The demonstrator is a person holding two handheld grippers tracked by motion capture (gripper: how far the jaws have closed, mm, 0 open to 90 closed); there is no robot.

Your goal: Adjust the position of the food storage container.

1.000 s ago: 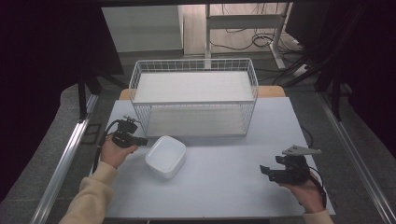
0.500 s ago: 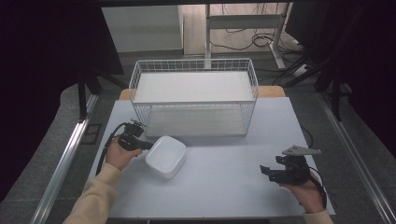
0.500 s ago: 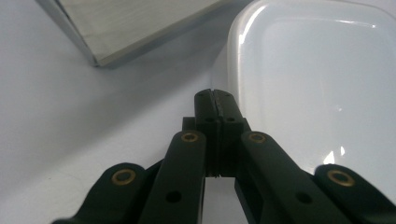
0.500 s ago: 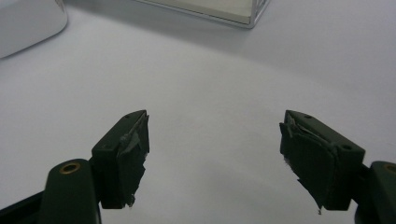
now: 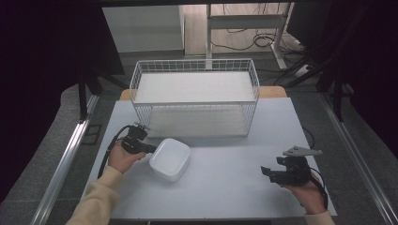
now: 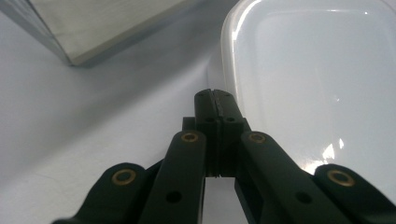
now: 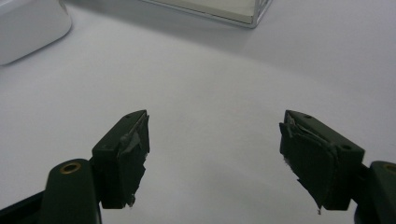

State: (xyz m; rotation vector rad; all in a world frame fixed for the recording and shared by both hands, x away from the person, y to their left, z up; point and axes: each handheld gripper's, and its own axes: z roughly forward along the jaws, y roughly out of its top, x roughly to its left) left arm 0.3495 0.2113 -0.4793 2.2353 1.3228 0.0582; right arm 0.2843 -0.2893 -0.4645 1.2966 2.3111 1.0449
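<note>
Right now the left claw is sitting at the left edge of the white, rounded-square plastic container, which is lying upside down (looks like, base up) on the pale grey worktop, just in front of the white wire basket w/ a flat white liner. In the left gripper view the jaws are pressing flat against each other w/ nothing between them, tips just beside the container's rim, touching or nearly so; can't tell which. So it's not gripping, more like nudging or about to.

The right claw is waiting near the front right of the worktop, well apart from the container. Its jaws are standing wide apart, nothing held; the torn black pads are showing in the right gripper view w/ bare worktop between them.

Judging from this, the step in hand is getting hold of or shifting the container w/ the left claw. To do it well:
- If pushing: keep the closed tips low on the side wall, push level & slow, or the light plastic is prob. going to skate or spin on the smooth worktop.
- If gripping: jaws need opening first, then one pad over the rim & one under; the curved glossy wall is likely slippery, so bite on the lip, not the flat.
- The right claw, already wide, could be steadying the far side so the container isn't sliding off toward the basket.
</note>
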